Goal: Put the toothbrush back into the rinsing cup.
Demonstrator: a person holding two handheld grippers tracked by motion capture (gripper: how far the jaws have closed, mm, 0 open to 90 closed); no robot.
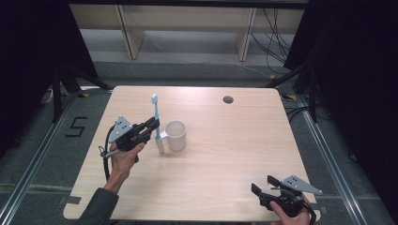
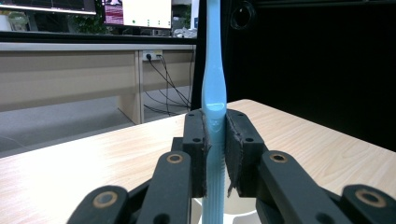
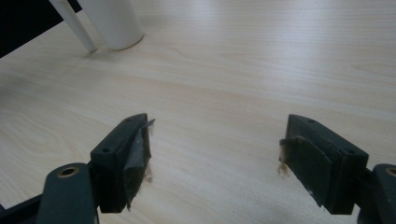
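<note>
A light-blue and white toothbrush [image 1: 157,125] stands upright just left of a white cup [image 1: 176,135] in the table's left half, brush head up, its lower end at the tabletop. My left gripper [image 1: 153,127] is shut on its handle from the left. In the left gripper view the blue handle [image 2: 214,116] is pinched between the two black pads, the cup's rim [image 2: 243,217] just below. My right gripper [image 1: 264,184] rests at the near right corner, open with nothing between its fingers; ahead of it the right gripper view [image 3: 215,154] shows the cup's base [image 3: 114,23] and toothbrush tip [image 3: 74,23].
The light wooden table [image 1: 225,154] has a round cable hole [image 1: 228,99] near its far edge. Dark curtains hang on both sides, with wooden furniture and cables on the floor beyond the table.
</note>
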